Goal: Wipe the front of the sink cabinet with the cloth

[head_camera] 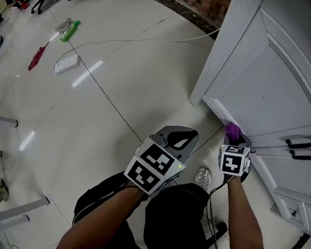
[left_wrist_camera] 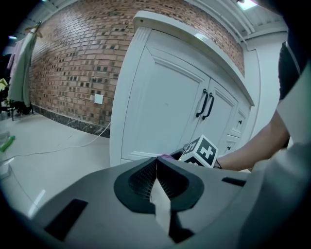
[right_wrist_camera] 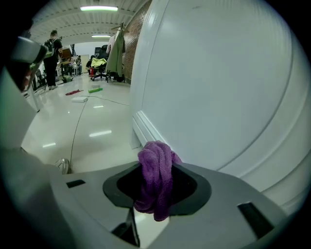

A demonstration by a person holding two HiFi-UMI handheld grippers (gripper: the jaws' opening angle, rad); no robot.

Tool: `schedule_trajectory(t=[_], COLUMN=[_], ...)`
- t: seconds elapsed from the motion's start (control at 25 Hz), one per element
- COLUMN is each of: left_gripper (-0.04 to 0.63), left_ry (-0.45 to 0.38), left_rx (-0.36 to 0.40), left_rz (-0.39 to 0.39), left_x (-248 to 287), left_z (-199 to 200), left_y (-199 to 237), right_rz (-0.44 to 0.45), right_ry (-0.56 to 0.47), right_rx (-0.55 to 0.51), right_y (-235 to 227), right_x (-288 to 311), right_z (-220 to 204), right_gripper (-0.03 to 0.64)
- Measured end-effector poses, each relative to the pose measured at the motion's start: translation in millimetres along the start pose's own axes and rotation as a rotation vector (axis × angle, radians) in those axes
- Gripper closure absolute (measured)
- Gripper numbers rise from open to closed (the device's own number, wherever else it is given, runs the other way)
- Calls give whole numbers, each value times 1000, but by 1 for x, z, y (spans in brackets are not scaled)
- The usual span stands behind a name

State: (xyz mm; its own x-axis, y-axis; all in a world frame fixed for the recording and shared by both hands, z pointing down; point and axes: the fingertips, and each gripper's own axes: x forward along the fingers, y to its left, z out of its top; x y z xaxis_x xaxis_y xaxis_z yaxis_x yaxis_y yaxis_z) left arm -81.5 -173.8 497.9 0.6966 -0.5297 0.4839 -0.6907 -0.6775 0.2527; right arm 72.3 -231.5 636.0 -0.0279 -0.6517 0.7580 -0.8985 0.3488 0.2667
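Cloth [right_wrist_camera: 155,165] bunched between right gripper [right_wrist_camera: 155,194] fingers [right_wrist_camera: 192,192], at sink cabinet [right_wrist_camera: 218,87] base

Glossy tile floor [head_camera: 120,90], white pwr strip [head_camera: 66,63], green obj [head_camera: 70,30], red rag [head_camera: 37,57]

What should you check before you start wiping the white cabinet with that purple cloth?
1. Cloth gripped: ok. The purple cloth is bunched between the jaws of the right gripper.
2. Cloth against the cabinet door: cannot tell. It sits close to the door's lower edge, but contact is not clear.
3. Doors shut: ok. Both doors look closed in the left gripper view, with their black handles side by side.
4. Left gripper out of the way: ok. Its jaws are together with nothing in them, and it is off the cabinet.
5. White cable: ok. It lies on the floor, away from the feet.
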Motion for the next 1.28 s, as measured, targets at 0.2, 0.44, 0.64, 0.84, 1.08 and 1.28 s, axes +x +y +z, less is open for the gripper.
schedule_trajectory(t=[0.2, 0.44, 0.64, 0.84, 1.08, 1.28], left_gripper=[591, 591, 591, 591, 591, 591], left_ry=[0, -3, 3, 2, -5, -17], left_rx=[-3, 3, 0, -3, -11, -1], left_rz=[9, 23, 31, 38, 54, 54], left_x=[-3, -3, -5, -7, -16, -20], left_z=[2, 11, 14, 18, 24, 35], left_y=[9, 27, 43, 59, 77, 85], right_rz=[23, 55, 87, 107, 129, 134], right_ry=[-17, -13, -19, -35, -28, -36], right_rx=[-18, 19, 30, 18, 32, 37], right_y=[14, 30, 46, 59, 73, 77], right_x=[11, 23, 33, 44, 54, 53], right_z=[22, 45, 66, 88, 108, 120], right_gripper=[476, 476, 476, 476, 476, 476])
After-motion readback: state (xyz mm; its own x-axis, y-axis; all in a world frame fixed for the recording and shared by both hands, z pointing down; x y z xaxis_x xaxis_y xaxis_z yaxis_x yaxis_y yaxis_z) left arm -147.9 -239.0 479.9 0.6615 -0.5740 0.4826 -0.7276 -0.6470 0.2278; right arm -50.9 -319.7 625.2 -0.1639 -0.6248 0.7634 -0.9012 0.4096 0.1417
